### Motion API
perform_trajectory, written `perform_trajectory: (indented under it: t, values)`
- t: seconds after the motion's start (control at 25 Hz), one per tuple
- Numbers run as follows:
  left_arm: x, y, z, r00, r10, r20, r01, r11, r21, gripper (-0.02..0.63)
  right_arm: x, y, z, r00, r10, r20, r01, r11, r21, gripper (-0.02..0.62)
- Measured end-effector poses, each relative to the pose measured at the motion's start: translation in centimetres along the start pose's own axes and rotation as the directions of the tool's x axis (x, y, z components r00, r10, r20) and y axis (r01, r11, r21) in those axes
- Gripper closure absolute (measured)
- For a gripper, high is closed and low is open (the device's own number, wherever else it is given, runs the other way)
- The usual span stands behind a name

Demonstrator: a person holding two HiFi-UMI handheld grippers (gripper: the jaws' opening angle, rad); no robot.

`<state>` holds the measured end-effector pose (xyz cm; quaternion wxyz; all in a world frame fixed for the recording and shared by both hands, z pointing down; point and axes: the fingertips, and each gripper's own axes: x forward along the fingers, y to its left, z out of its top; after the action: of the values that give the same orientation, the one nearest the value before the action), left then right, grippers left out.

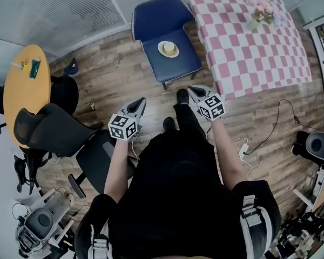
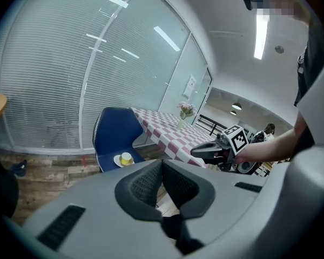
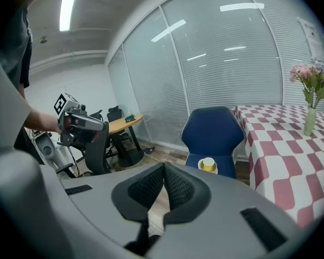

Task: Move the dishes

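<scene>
- Dishes: yellow cup (image 1: 169, 47) sits on white saucer (image 1: 162, 52), both on the seat of blue chair (image 1: 154, 18) at the far side, just left of the pink-checked tabletop (image 1: 248, 53).
- Left gripper (image 1: 141, 103): jaws pressed together, nothing between them. It is held in the air above the wood floor (image 1: 113, 74), nearer than the chair and well apart from it, tips aimed that way.
- Right gripper (image 1: 192, 91): jaws fully closed, empty. It is beside the near-left corner of the checked tabletop, clear of the dishes.
- Left gripper view: cup (image 2: 126, 157) on its saucer shows ahead, left of the closed tips.
- Right gripper view: cup (image 3: 208, 164) shows ahead, right of the closed tips.
- Flower vase (image 1: 262, 12) stands on the far part of the checked tabletop.
- Round wooden tabletop (image 1: 24, 85) is at far left, with a black office chair (image 1: 48, 125) just beside it.
</scene>
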<state>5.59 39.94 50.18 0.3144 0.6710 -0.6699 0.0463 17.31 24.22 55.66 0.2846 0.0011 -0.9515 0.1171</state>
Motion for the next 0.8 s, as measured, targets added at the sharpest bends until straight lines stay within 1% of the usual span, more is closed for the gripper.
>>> perform_trajectory:
  t: [0.2,0.4,0.6,0.8]
  values:
    - [1.4,1.7,1.7,1.0,0.028,0.006,-0.028,1.0,-0.013,0.584,1.9,-2.1,1.7,1.0,0.014,-0.001,-0.014,1.0,-0.013,0.58]
    - [4.1,2.9,4.0,0.999,0.044,0.007,-0.044,0.999,-0.019,0.584,4.2,-5.1,3.7,0.999,0.038,-0.007,-0.039,0.999,-0.025,0.58]
    - [7.2,4.1,6.0,0.998,0.065,0.001,-0.065,0.997,-0.038,0.584,6.3,-8.1,4.7,0.997,0.066,-0.043,-0.068,0.996,-0.05,0.58]
    - [10.6,5.5,8.5,0.996,0.094,0.003,-0.094,0.994,-0.056,0.584,8.7,-12.0,6.3,0.993,0.094,-0.072,-0.1,0.992,-0.076,0.58]
